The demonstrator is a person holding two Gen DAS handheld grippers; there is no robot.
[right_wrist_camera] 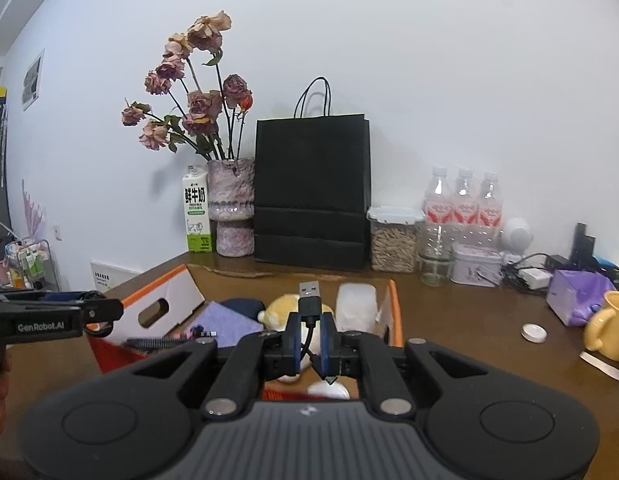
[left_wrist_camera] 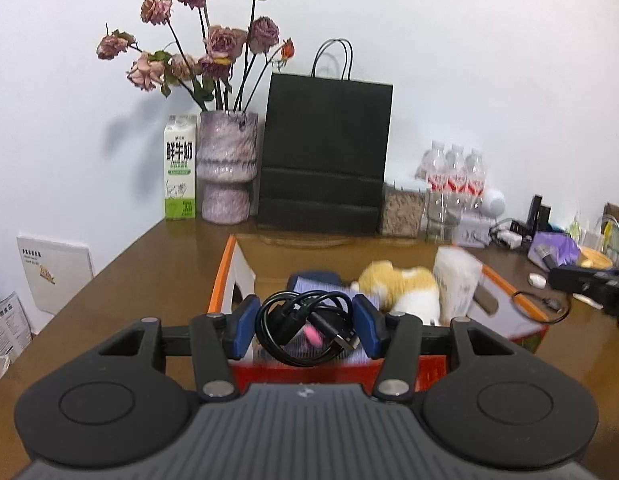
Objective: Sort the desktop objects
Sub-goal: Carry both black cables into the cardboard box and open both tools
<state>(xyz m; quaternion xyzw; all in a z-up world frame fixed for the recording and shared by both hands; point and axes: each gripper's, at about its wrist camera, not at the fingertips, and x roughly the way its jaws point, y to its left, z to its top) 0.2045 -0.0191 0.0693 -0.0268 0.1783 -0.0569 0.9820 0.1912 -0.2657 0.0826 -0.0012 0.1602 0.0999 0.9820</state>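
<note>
Left tool [left_wrist_camera: 305, 326] grips a coiled black USB cable bundle [left_wrist_camera: 305, 328] between its blue pads, above the near end of the orange-rimmed cardboard box [left_wrist_camera: 223, 268] on the brown desk [left_wrist_camera: 149, 264]. Right tool [right_wrist_camera: 311, 338] is clamped on a black USB-A cable plug [right_wrist_camera: 309, 300], plug upright, over the same box.

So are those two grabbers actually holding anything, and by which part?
Yes. The left gripper clamps a coiled black cable across its loops; the right gripper pinches another black cable just below its USB plug.
</note>
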